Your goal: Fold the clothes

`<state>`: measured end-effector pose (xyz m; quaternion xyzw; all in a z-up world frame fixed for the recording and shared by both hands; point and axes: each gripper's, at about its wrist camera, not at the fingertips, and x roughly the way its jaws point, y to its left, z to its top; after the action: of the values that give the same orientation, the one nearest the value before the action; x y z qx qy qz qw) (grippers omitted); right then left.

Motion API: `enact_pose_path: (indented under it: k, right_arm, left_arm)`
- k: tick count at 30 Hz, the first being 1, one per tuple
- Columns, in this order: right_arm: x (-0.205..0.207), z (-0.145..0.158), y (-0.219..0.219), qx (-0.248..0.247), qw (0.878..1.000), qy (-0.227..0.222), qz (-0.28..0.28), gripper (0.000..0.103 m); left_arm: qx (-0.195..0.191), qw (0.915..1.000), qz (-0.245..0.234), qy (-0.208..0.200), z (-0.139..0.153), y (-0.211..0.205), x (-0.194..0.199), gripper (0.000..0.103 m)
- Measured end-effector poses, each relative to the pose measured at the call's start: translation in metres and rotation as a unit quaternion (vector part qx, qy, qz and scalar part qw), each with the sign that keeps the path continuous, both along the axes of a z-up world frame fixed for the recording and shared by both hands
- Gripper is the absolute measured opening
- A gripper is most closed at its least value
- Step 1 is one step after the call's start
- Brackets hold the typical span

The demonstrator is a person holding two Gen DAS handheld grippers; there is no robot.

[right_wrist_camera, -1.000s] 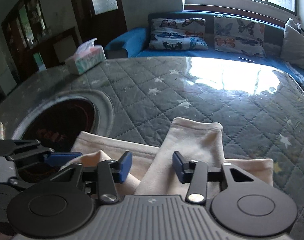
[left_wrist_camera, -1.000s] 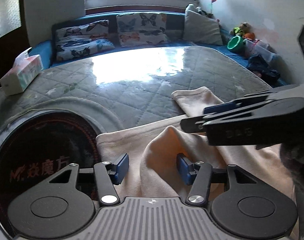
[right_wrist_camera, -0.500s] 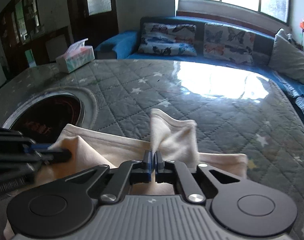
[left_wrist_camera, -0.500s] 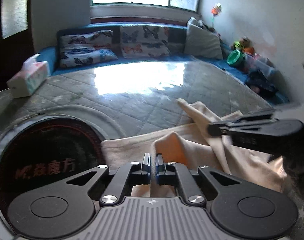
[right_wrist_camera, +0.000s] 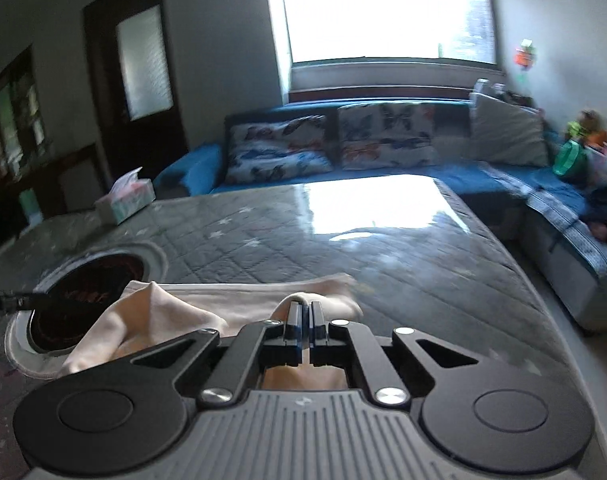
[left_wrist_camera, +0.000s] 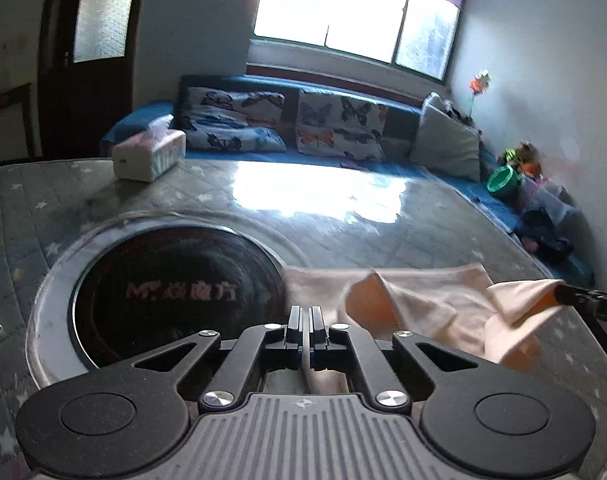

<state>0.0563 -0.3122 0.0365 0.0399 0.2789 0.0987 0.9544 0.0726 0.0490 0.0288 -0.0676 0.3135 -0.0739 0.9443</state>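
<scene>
A cream garment [left_wrist_camera: 435, 312] lies on the grey quilted table, lifted at two points. My left gripper [left_wrist_camera: 304, 314] is shut on the garment's left edge, with cloth running back between its fingers. My right gripper [right_wrist_camera: 304, 309] is shut on a raised fold of the same garment [right_wrist_camera: 223, 304]. The right gripper's tip shows at the right edge of the left wrist view [left_wrist_camera: 583, 298], pinching a raised corner. The left gripper's tip shows at the left edge of the right wrist view [right_wrist_camera: 7, 302]. The garment hangs slack between them.
A round black cooktop [left_wrist_camera: 175, 288] is set in the table to the left of the garment. A tissue box [left_wrist_camera: 147, 154] stands at the table's far left. A blue sofa with butterfly cushions [left_wrist_camera: 335, 124] runs behind and along the right.
Both grippers closed on the garment, then lifted and pulled apart, raising two corners of the cloth and stretching it sideways. Both views now sit higher above the table.
</scene>
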Motion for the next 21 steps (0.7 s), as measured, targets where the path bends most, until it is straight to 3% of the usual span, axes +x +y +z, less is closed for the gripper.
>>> enact_pose_path:
  k: [5, 7, 10, 17, 19, 21]
  right_arm:
    - [-0.044, -0.002, -0.03, 0.003, 0.999, -0.008, -0.044, 0.002]
    - [-0.06, -0.006, -0.043, 0.003, 0.998, -0.002, -0.063, 0.002]
    - [-0.078, -0.01, -0.062, 0.004, 0.995, 0.004, -0.095, 0.002]
    - [-0.095, -0.033, -0.094, 0.017, 0.986, 0.045, -0.158, 0.003]
    - [-0.095, -0.039, -0.097, 0.023, 0.985, 0.056, -0.163, 0.004]
    - [-0.093, -0.042, -0.098, 0.028, 0.984, 0.059, -0.165, 0.006]
  left_arm:
    - [0.028, 0.9993, -0.021, 0.012, -0.007, -0.023, 0.009, 0.015]
    - [0.04, 0.9987, -0.029, 0.015, -0.01, -0.033, 0.015, 0.033]
    - [0.062, 0.9972, -0.04, 0.009, -0.013, -0.046, 0.026, 0.05]
    - [0.098, 0.9931, -0.062, 0.016, -0.025, -0.07, 0.066, 0.06]
    - [0.104, 0.9917, -0.075, 0.014, -0.029, -0.076, 0.075, 0.072]
    - [0.105, 0.9906, -0.085, 0.018, -0.033, -0.081, 0.084, 0.077]
